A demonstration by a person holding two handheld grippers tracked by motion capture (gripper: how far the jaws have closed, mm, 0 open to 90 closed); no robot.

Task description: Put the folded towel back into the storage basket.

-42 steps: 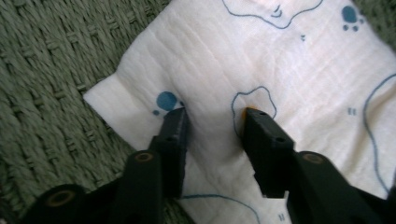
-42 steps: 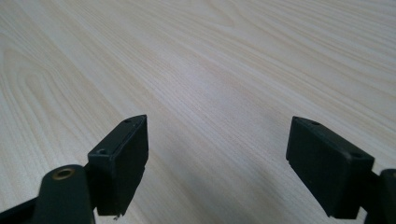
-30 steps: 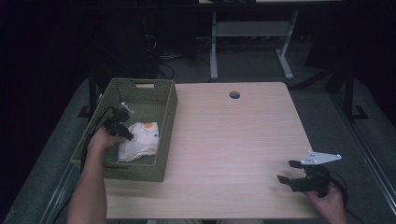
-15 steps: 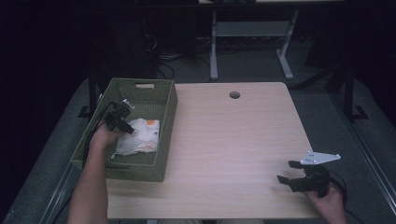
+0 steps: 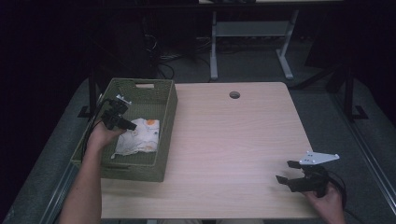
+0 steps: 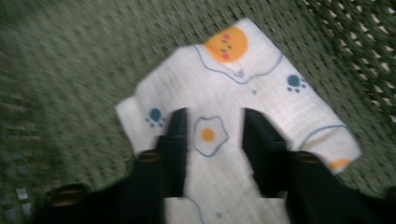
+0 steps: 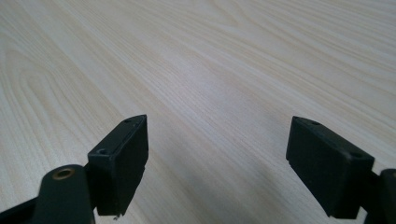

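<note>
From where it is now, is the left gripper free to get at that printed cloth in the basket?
Probably yes. The left gripper is already inside the green basket, its jaws open over the printed cloth, which lies uncovered on the basket floor. Nothing sits between the jaws and the cloth.

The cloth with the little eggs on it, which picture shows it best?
The left gripper view: the cloth is close up, so its fried eggs, paw prints and orange face are plain. The high view shows the same cloth small, inside the green basket. The right gripper view looks at the table.

Green basket, printed cloth, table
</note>
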